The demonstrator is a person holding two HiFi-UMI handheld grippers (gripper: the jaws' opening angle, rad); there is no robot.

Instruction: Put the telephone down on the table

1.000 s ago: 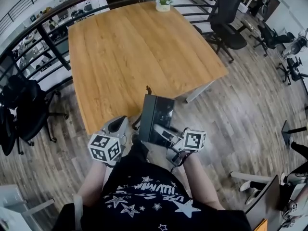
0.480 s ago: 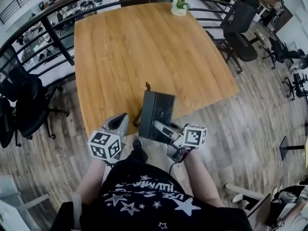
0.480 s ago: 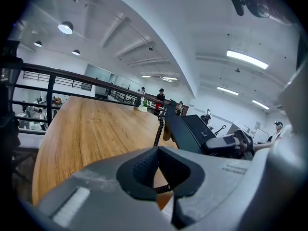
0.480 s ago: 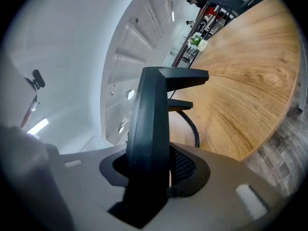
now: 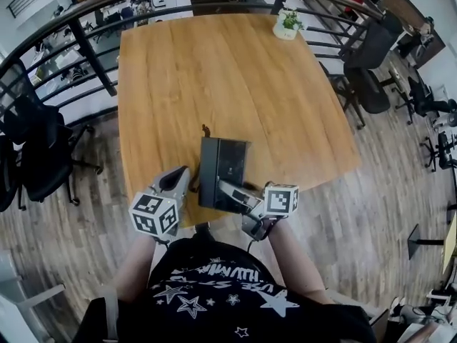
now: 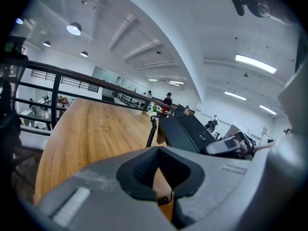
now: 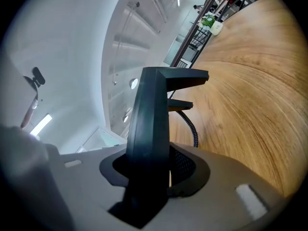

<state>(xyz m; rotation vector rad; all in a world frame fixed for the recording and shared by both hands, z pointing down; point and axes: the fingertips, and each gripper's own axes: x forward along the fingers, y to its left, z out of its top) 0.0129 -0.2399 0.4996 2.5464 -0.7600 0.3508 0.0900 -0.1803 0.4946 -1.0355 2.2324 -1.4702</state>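
The right gripper is clamping the phone, its jaws pressing on both faces of the dark body near the corner at 5 o'clock. In the right gripper view the phone is standing on edge between the pads, with the table spreading out at 3 o'clock. In the head view the phone is hanging over the near edge of the table, at about 6 o'clock on the tabletop. Whether it is touching the wood I cannot tell.

A coiled cord is poking out from the phone's far end at 11 o'clock. It is showing in the left gripper view too, as a dark coil beside the phone.

The left gripper is hovering just beside the phone at 8 o'clock, not touching it. Its jaws are meeting at the tips with nothing between them, as the left gripper view is showing.

A plant is sitting at the table's far corner, at 1 o'clock. A railing is curving round the far side, and a chair is standing on the floor at 9 o'clock.
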